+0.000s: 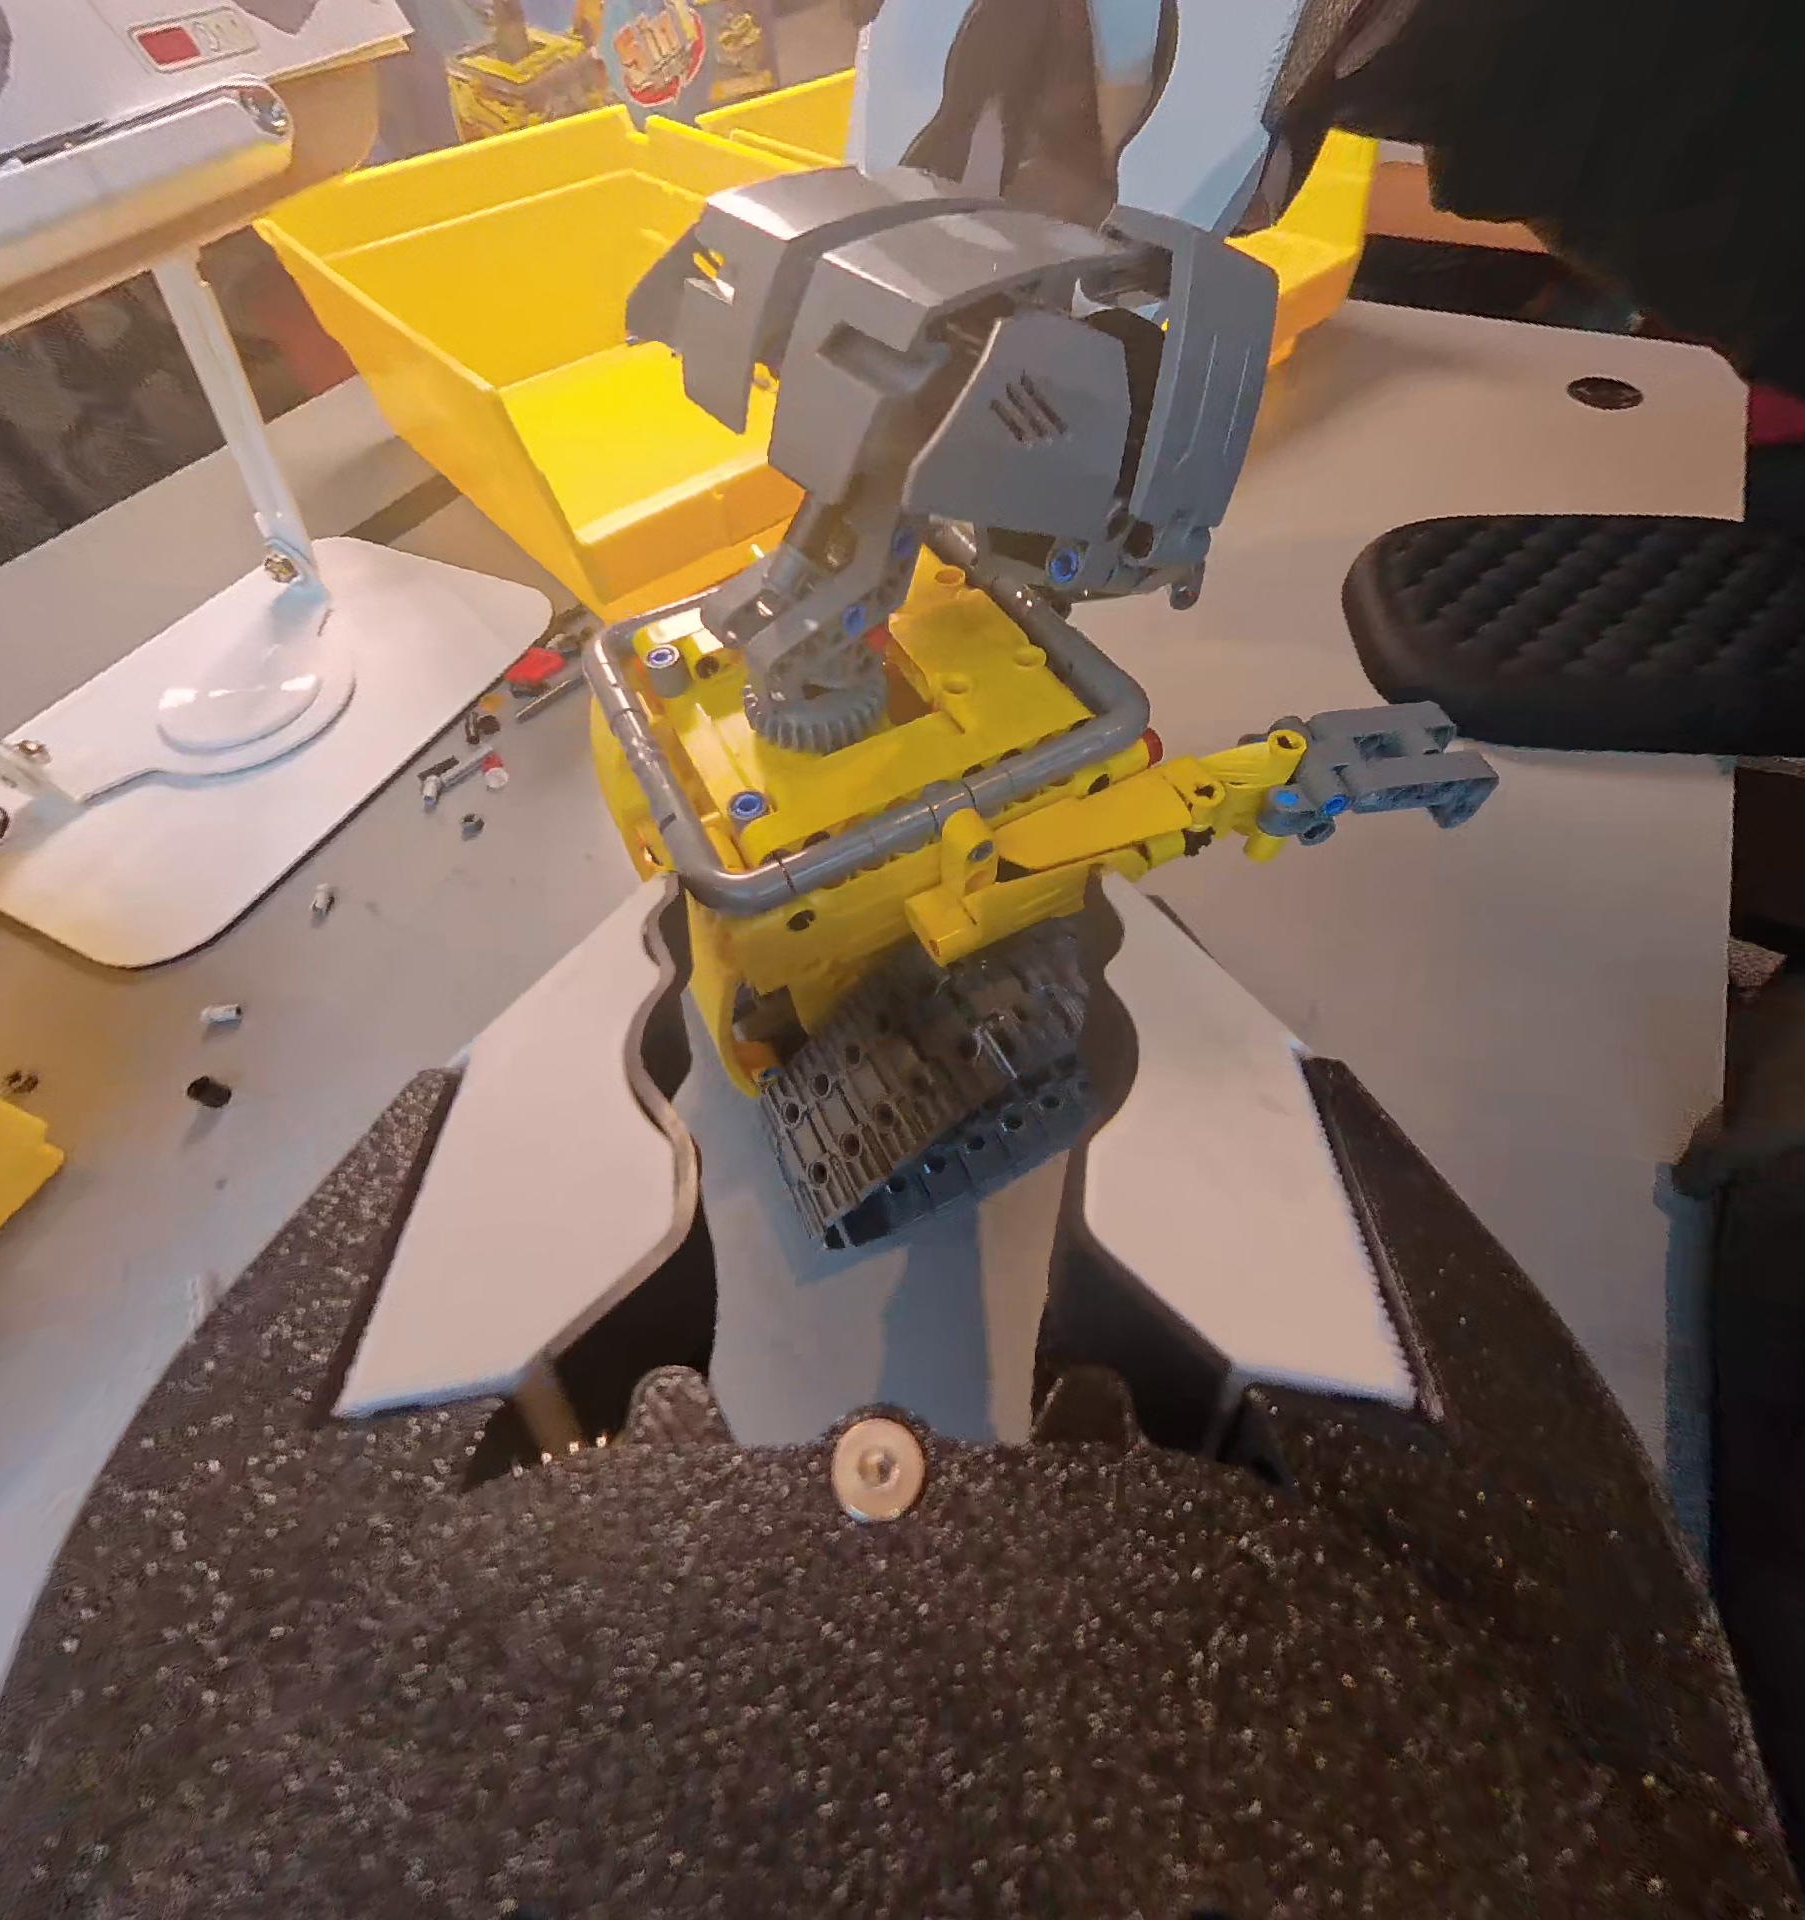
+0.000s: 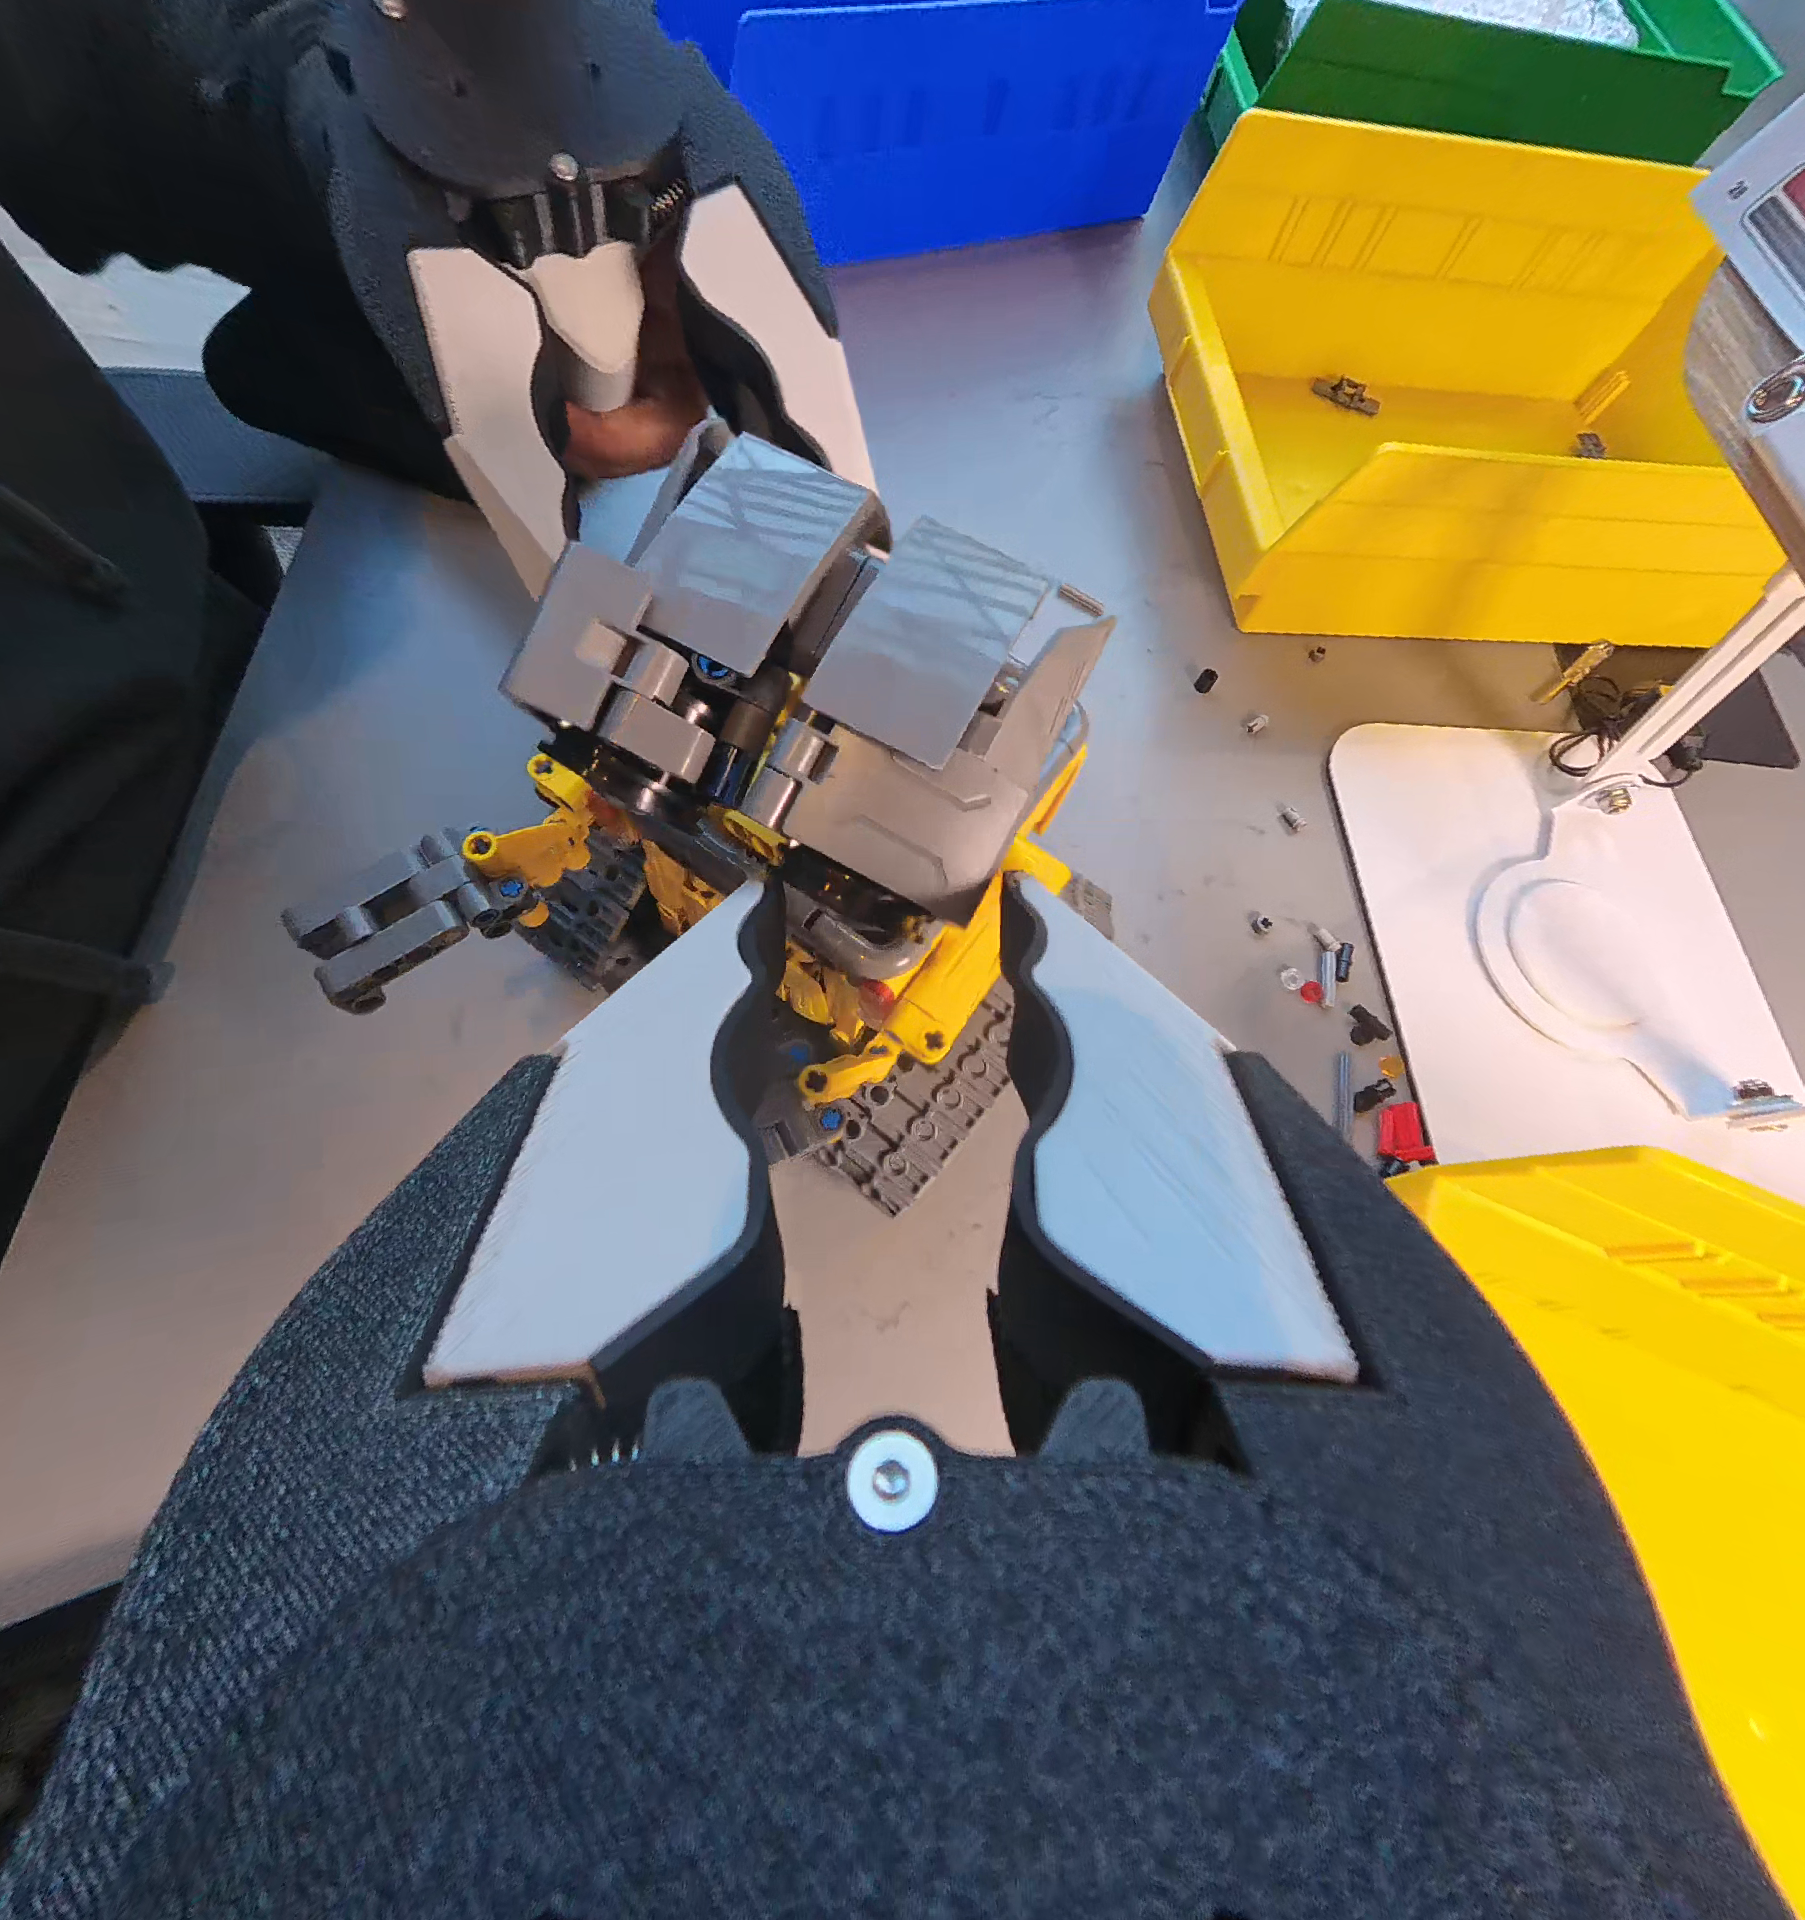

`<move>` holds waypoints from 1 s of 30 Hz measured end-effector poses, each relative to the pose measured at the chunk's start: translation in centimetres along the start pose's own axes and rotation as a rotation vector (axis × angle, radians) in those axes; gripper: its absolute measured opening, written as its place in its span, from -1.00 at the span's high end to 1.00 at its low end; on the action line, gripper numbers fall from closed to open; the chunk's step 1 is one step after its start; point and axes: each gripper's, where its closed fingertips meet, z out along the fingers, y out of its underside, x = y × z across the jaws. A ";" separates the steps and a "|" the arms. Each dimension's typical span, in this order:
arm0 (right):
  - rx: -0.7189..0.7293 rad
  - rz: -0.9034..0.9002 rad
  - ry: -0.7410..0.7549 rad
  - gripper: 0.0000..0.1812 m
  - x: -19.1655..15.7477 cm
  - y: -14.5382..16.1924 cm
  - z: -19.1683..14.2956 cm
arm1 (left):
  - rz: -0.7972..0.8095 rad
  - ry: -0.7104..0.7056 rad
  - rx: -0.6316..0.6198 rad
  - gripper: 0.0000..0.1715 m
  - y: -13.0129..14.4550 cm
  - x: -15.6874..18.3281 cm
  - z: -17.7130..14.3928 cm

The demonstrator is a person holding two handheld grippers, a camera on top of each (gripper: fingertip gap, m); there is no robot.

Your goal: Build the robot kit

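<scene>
Left claw (image 1: 882,904) and right claw (image 2: 882,894) both parted, fingertips facing each other.

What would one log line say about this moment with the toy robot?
left gripper: clamped on brick robot body | right gripper: straddling it under grey head, grip unclear

The yellow brick-built robot body (image 1: 856,831), on grey tracks (image 1: 919,1101), stands on the worktop (image 1: 1397,1039) between the left hand-held gripper (image 1: 882,914) fingers, its grey-clawed arm at 3 o'clock, while the right hand-held gripper (image 2: 882,904) clasps the grey head (image 1: 960,374), tilted above it.
</scene>
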 end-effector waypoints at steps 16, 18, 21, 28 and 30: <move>-0.023 0.007 -0.001 0.56 -0.2 -0.3 0.4 | 0.240 0.414 0.114 -0.29 -7.1 1.1 0.5; -0.030 0.005 -0.010 0.54 -0.6 -0.3 0.4 | 0.271 0.476 0.111 -0.28 -7.1 1.2 1.4; -0.041 -0.002 0.002 0.52 -1.2 -0.3 0.6 | 0.293 0.528 0.133 -0.07 -7.2 1.0 1.5; -0.010 0.033 0.100 0.54 -0.9 -0.4 0.4 | 0.244 0.524 0.164 0.01 -7.1 1.0 1.4; -0.016 0.070 0.152 0.54 -0.7 -0.1 0.0 | 0.225 0.494 0.164 0.02 -7.1 0.9 1.5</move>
